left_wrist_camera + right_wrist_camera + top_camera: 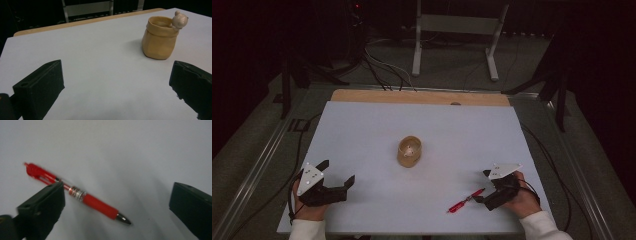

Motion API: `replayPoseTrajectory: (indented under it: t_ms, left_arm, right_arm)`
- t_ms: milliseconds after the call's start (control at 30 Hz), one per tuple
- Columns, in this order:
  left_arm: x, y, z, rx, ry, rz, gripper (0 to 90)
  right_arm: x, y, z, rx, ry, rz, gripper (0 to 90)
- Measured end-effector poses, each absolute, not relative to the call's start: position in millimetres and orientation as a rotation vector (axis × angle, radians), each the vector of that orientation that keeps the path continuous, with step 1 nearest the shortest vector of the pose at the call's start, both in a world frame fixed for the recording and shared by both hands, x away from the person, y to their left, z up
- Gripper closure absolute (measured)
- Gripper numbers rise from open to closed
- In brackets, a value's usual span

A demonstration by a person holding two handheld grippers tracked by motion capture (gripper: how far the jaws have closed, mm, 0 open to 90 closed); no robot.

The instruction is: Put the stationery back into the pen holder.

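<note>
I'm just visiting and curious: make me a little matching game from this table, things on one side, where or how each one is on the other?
Things:
1. red pen
2. tan pot
3. left gripper
4. wooden strip

Places or states:
A. mid-table, upright
B. along the table's far edge
C. lying flat by the right gripper
D. open, near left corner, holding nothing

Pairs: 1-C, 2-A, 3-D, 4-B
</note>
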State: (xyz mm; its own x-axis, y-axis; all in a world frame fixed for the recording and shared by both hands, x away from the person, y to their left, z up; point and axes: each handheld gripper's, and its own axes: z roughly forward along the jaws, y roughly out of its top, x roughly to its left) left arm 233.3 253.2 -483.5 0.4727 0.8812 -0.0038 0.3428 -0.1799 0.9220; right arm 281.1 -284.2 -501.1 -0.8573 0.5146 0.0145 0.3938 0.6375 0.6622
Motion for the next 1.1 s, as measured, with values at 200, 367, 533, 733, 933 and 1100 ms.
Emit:
replayPoseTrajectory:
  t_ms: [200,367,533,733,933,1100]
  left_arm:
    - [235,253,-485,1.744,1.055,0.684,0.1]
    - [235,254,-486,1.742,1.062,0.682,0.1]
    - [236,253,-487,1.748,1.066,0.683,0.1]
    - [235,253,-487,1.742,1.067,0.686,0.1]
    - [235,255,-486,1.740,1.066,0.690,0.1]
    - [234,255,-487,1.740,1.063,0.694,0.1]
  right_arm:
    - [279,-276,-507,0.689,2.734,0.945,23.6]
    - [279,-274,-509,0.657,2.788,0.922,58.0]
    - [276,-272,-509,0.646,2.783,0.926,75.4]
    - [272,-268,-508,0.716,2.767,0.907,81.7]
    - [273,-268,-507,0.757,2.741,0.913,81.9]
    - [274,-270,-503,0.803,2.703,0.924,81.8]
